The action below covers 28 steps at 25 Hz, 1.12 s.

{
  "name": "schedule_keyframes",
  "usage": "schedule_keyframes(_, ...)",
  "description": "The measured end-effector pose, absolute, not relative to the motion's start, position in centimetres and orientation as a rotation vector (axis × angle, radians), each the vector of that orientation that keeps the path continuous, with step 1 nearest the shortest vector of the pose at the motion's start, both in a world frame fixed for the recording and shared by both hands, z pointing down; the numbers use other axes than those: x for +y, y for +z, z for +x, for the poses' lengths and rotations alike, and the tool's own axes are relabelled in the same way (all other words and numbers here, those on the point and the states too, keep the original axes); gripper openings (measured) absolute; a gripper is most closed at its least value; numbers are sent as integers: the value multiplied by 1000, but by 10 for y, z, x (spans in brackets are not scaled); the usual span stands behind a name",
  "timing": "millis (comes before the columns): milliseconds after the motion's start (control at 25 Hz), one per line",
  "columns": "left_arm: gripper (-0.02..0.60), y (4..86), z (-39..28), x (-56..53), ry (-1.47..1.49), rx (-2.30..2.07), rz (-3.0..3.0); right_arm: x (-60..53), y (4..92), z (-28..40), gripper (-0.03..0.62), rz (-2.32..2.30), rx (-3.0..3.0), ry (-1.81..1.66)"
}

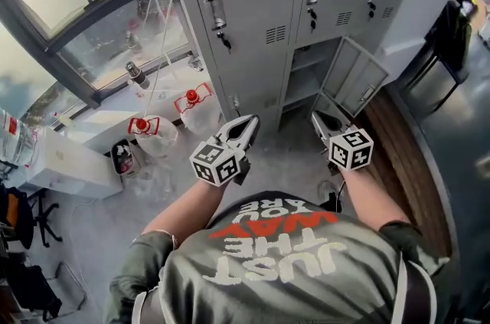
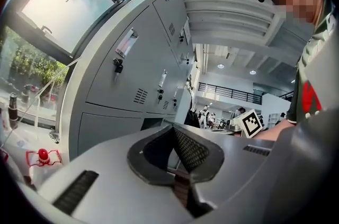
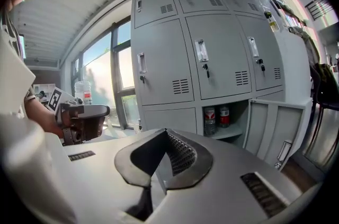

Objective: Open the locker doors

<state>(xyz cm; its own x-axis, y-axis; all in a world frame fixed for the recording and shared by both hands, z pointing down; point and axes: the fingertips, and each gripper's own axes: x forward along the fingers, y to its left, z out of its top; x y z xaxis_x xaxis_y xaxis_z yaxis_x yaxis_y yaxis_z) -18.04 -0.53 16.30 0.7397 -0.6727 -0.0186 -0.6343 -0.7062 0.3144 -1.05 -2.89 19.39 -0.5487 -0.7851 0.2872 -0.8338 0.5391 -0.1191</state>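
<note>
Grey lockers (image 1: 253, 1) at twelve o'clock, one lower door (image 1: 354, 81) at two o'clock already open. Left gripper (image 1: 251, 121) and right gripper (image 1: 316, 117) raised, jaws pressed together, empty. Next, likely: spread jaws, reach latch (image 1: 220, 22) at eleven o'clock.

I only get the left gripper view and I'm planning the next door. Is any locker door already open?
Observer: Yes. One lower locker door stands open, swung out to the right of its compartment.
Operator: Is anything inside that compartment?
Observer: Two bottles with red labels stand upright inside, side by side.
Operator: And the right gripper? I only see its marker cube.
Observer: The right gripper is shut, with nothing between its jaws and not touching any door.
</note>
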Motion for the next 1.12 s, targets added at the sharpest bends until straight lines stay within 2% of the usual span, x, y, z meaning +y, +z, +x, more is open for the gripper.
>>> schedule_keyframes(1120, 6, 151, -181, -3, -185, -1019, 2676, -31, 191, -14, 35, 1339, -2577, 316)
